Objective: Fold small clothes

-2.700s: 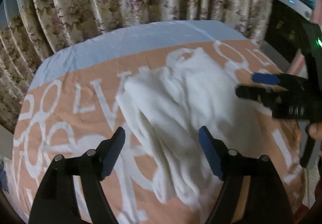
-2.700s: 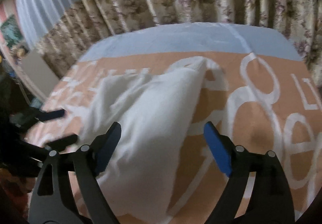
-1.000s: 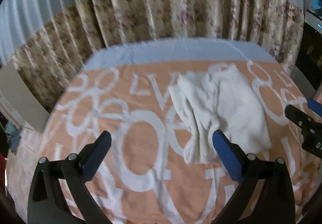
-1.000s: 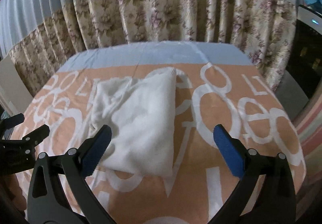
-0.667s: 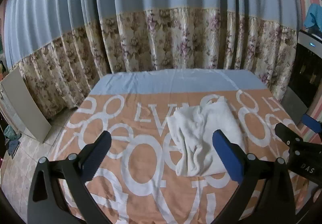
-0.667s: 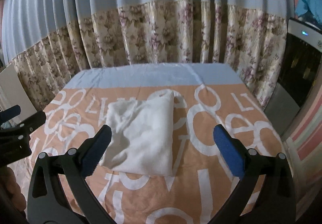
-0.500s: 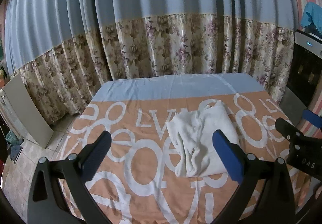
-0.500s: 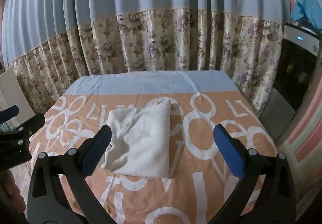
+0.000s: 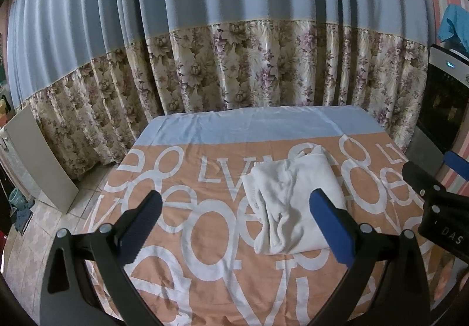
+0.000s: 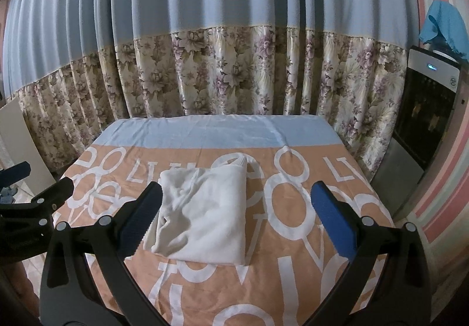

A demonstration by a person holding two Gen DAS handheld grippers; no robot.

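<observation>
Both claws, left and right, gape empty above the folded white garment, bedsheet bare around it.

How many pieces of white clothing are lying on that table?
1. A single folded white garment lies near the middle of the table, on the orange lettered cloth. Nothing else like it shows, though folds could hide another.

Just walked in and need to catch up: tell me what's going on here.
A person with a handheld gripper in each hand is folding small clothes on a table covered by an orange and white lettered cloth. A white garment lies folded in a rough rectangle on that cloth, its left side bunched and wrinkled. Neither gripper touches it: the left gripper and the right gripper are both open, empty and held back above the table. A floral curtain hangs behind.
</observation>
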